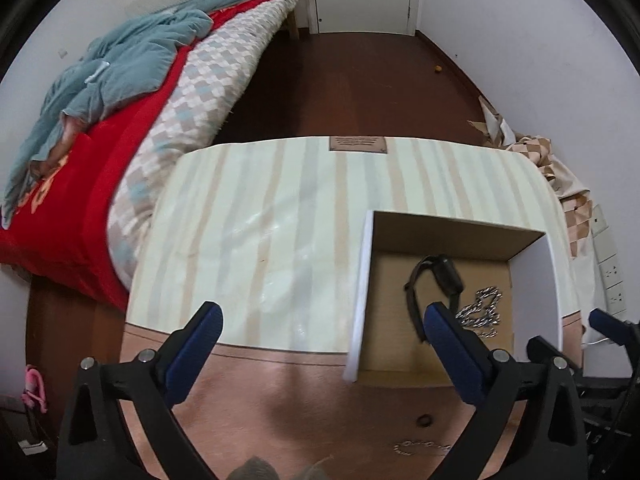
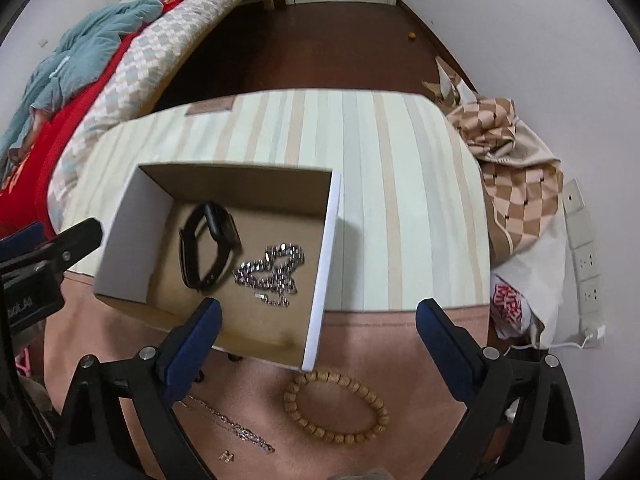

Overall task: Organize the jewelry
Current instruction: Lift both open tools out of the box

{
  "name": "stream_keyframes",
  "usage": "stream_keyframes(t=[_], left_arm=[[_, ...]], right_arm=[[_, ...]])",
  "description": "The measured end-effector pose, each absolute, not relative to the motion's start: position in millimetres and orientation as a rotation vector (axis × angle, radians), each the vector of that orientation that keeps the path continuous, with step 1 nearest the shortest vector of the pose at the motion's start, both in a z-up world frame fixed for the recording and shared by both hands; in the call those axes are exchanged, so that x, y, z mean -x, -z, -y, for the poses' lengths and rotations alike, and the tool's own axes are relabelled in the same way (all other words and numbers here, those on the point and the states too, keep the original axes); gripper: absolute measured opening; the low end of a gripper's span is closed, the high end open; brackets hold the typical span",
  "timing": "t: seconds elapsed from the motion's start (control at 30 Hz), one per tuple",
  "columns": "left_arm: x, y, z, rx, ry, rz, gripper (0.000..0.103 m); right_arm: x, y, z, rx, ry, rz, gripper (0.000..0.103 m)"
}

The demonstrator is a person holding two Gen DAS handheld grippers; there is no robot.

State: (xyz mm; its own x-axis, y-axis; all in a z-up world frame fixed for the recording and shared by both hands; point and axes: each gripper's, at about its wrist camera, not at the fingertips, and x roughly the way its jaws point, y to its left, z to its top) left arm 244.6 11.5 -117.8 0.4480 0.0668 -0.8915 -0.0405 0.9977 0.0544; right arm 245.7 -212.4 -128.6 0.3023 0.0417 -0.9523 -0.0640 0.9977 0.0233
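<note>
I have both tongs spread wide and carrying nothing. The right tongs (image 2: 316, 312) hang over the near corner of the box (image 2: 326, 248), with the wooden bead bracelet (image 2: 336, 408) lying on the pink cloth just outside that corner, nearly touching the white wall. A thin silver chain (image 2: 236, 428) and a small pendant (image 2: 226, 456) lie to its left on the same surface (image 2: 400, 344). Inside the box I already see the black watch (image 2: 208, 244) and a heavy silver chain (image 2: 272, 274).

My worry is the bracelet: it lies flat, so the fingertips may skid over the beads or bunch the cloth instead. Coming down so close to the corner, I could also knock the box wall and shove it. The thin chain is worse, likely to slip out or dangle and snag the rim.

The left tongs (image 1: 320, 320) hover beside the box; crossing paths there risks a collision.
</note>
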Motion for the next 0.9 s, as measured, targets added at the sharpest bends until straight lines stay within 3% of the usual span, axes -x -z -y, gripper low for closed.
stream_keyframes(t=[0.37, 0.9], left_arm=[[-222, 102, -16, -0.024, -0.1, -1.048, 0.103], [-159, 44, -15, -0.015, -0.102, -0.93, 0.103]], right_arm=[[-231, 111, 210, 0.04, -0.01, -1.201, 0.099], [-172, 32, 217, 0.044, 0.019, -1.03, 0.099]])
